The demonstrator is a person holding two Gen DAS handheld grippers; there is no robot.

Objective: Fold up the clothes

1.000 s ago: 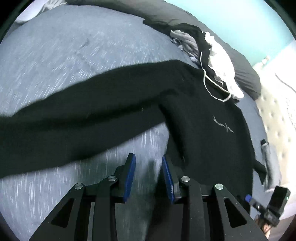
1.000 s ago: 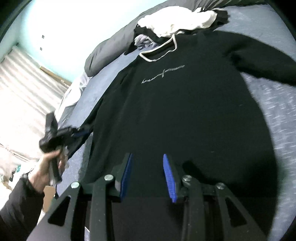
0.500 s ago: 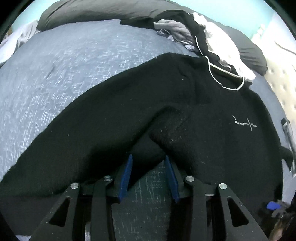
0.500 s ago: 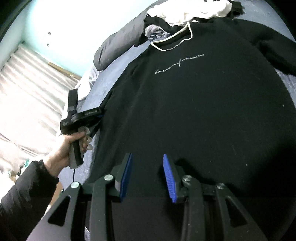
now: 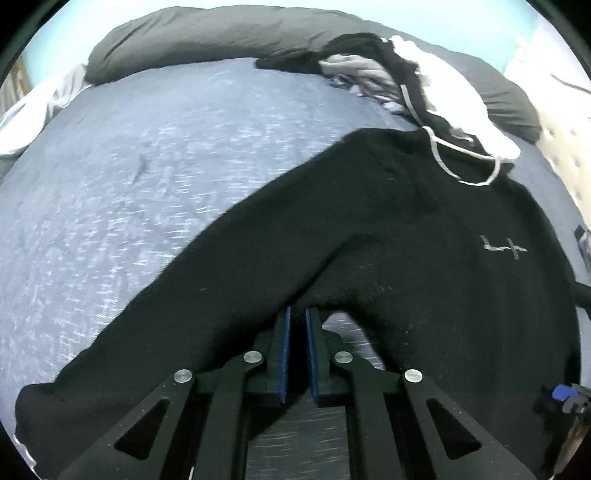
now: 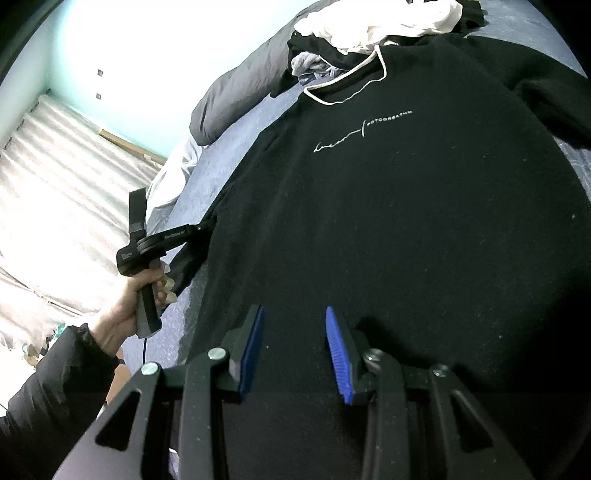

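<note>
Left wrist view looks steeply down on a black knitted sweatshirt with a white-trimmed neckline [image 5: 424, 236], spread front-up on a blue-grey heathered bedspread [image 5: 147, 166]. Its long sleeve [image 5: 184, 314] runs from the shoulder at upper right down to the lower left of the frame, and the underarm crease, where sleeve meets body, sits right at the tips of the left claw [image 5: 297, 314]. That claw's blue pads stand nearly together with only a thin slit between them, and the dark knit at the crease appears pinched at their tips; how much cloth is caught I cannot tell. From the right wrist view, the same sweatshirt's body lies lengthwise away from the right claw [image 6: 293, 314], neckline far, hem near, with small white lettering [image 6: 364, 133] across the chest. The right claw hovers over the lower part of the body, its pads partly apart with nothing between them, and I cannot tell whether its tips brush the fabric. The left hand [image 6: 133, 299] shows at the garment's left edge, so the left claw is the nearer to the sleeve, and bringing that sleeve across the chest looks like the step in hand. A heap of white and dark clothes [image 6: 376, 26] lies beyond the neckline, against a grey pillow [image 5: 221, 40].
</note>
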